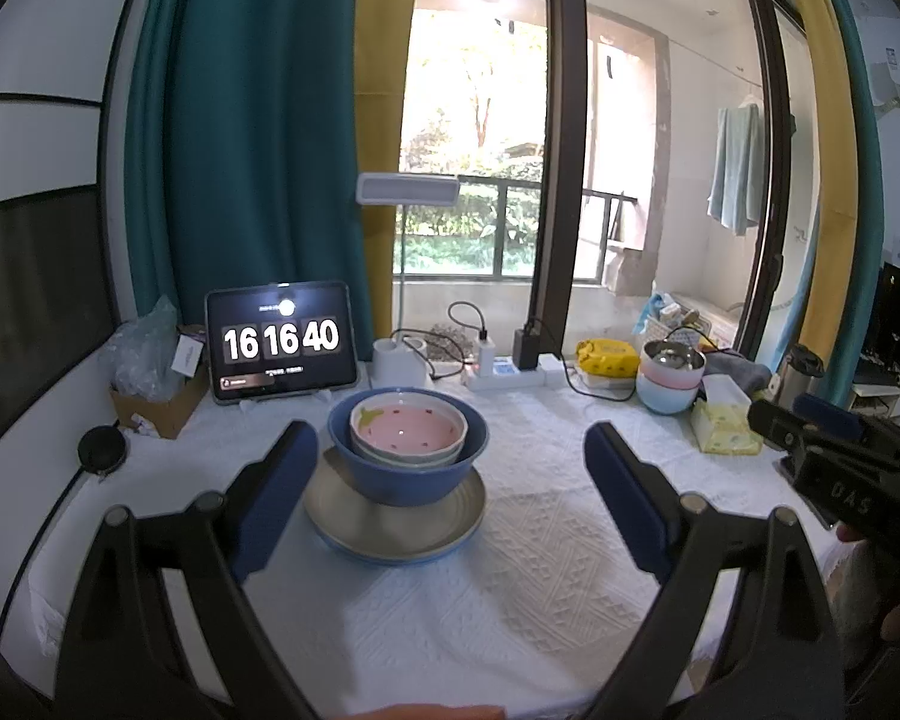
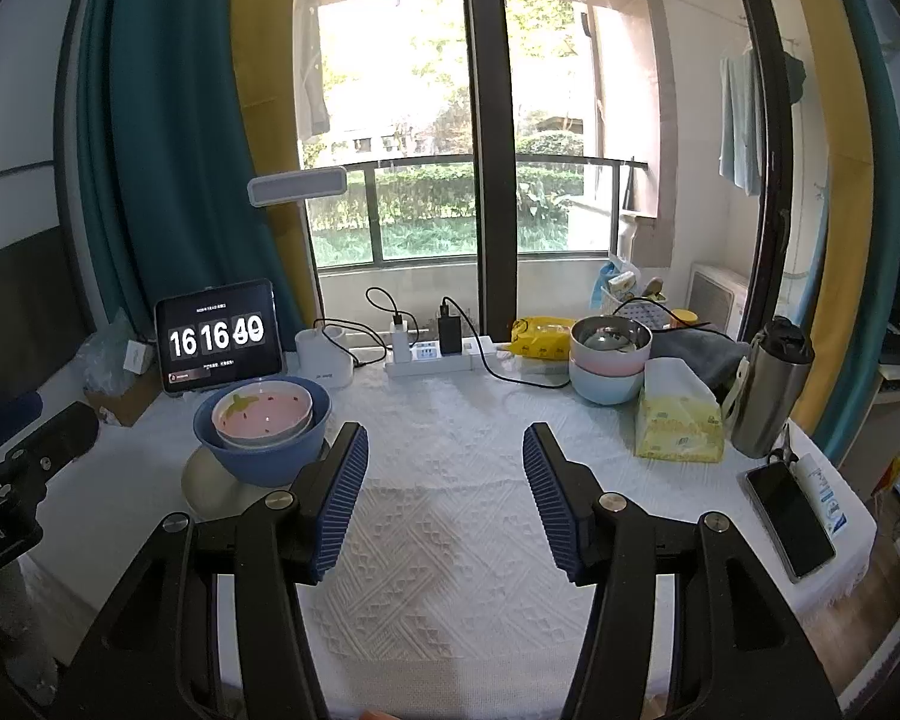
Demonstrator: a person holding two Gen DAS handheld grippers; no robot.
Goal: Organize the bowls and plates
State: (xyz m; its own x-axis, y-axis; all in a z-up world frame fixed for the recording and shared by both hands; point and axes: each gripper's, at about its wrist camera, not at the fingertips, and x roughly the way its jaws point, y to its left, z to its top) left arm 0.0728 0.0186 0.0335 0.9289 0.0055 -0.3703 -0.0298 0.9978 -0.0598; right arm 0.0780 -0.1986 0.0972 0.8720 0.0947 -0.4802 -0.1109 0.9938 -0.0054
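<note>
A stack stands on the white tablecloth: a grey plate point(image 1: 390, 531) at the bottom, a blue bowl point(image 1: 408, 468) on it, and a pink strawberry-patterned bowl point(image 1: 407, 427) nested inside. My left gripper point(image 1: 450, 456) is open, its blue pads wide apart, with the stack just ahead between them and nothing touched. In the right wrist view the same plate point(image 2: 207, 489), blue bowl point(image 2: 258, 450) and pink bowl point(image 2: 263, 411) sit to the left. My right gripper point(image 2: 445, 456) is open over bare cloth, holding nothing.
A tablet clock point(image 1: 279, 341), power strip point(image 1: 504, 373) with cables, and white lamp base point(image 1: 399, 360) line the back. Stacked pastel bowls point(image 2: 609, 363), a tissue pack point(image 2: 678, 420), a steel flask point(image 2: 771, 390) and a phone point(image 2: 789, 519) crowd the right side.
</note>
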